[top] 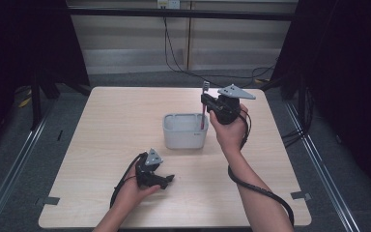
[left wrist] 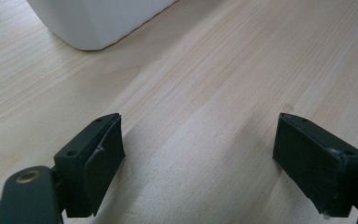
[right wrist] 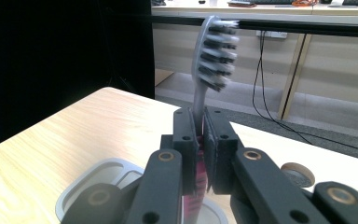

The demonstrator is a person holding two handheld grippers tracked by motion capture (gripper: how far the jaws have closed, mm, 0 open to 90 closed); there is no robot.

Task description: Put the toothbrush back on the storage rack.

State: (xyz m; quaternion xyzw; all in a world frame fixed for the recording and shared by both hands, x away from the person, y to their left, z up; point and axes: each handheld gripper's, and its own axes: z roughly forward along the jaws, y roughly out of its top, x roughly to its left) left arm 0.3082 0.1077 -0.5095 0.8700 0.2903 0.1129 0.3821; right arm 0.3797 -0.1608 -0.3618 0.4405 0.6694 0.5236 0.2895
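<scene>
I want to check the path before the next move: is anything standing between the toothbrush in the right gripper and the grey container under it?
Nothing visible does. The right gripper holds the toothbrush upright, head up, its pink handle pointing down into the open grey container. The left gripper rests apart, nearer the person.

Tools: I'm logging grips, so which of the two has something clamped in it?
The right tool, raised over the grey tub, clamps a toothbrush upright. The left tool is open above bare table.

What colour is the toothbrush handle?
The toothbrush has a pink-red handle with a grey neck and head, clearest in the right gripper view.
</scene>
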